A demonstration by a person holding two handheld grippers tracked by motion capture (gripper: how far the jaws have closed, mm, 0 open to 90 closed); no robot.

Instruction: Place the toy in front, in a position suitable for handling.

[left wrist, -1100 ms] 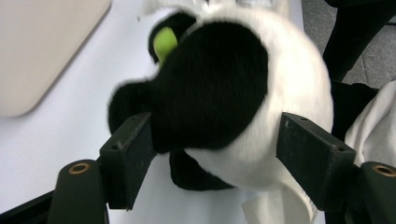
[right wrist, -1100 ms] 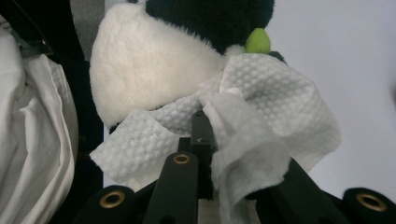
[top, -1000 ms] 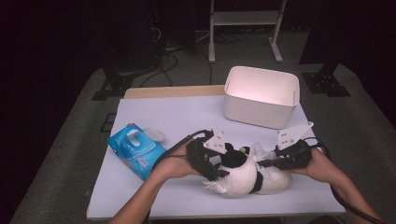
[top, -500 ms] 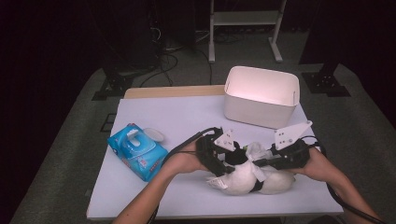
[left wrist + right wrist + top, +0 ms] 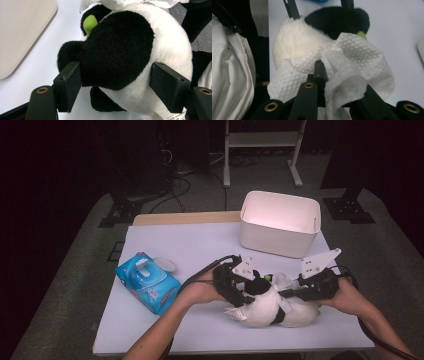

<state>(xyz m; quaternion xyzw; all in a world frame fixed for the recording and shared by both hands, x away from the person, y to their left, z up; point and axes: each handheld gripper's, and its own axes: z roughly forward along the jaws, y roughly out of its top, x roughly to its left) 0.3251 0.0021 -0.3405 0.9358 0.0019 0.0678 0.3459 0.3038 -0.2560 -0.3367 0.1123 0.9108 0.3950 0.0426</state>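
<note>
1. The left gripper (image 5: 248,292) had its jaws spread wide around the head of a plush panda (image 5: 130,57). In the left gripper view both black pads (image 5: 68,86) stood against the plush, one on the black patch and one on the white fur, so the toy was gripped between them.
2. The right gripper (image 5: 320,75) had its jaws closed almost fully on a white embossed wipe (image 5: 352,65). The wipe was bunched around the jaw tips and lay against the top of the panda.
3. The plush panda (image 5: 270,305) lay on the white table (image 5: 200,245) near its front edge, between the two grippers. In the high view the left gripper met it from its left side and the right gripper (image 5: 295,292) from its right side.
4. A small green part (image 5: 90,22) showed on the panda beside a black ear, just next to the edge of the wipe.
5. A paper label (image 5: 235,312) hung from the toy, close to the left gripper.
6. A blue pack of wet wipes (image 5: 147,282) lay to the left, well apart from the panda, and its lid (image 5: 165,265) was open.
7. A white plastic bin (image 5: 280,222) stood farther back on the table, behind the grippers.
8. The forearms of the person (image 5: 165,335) came in from the bottom of the high view.
</note>
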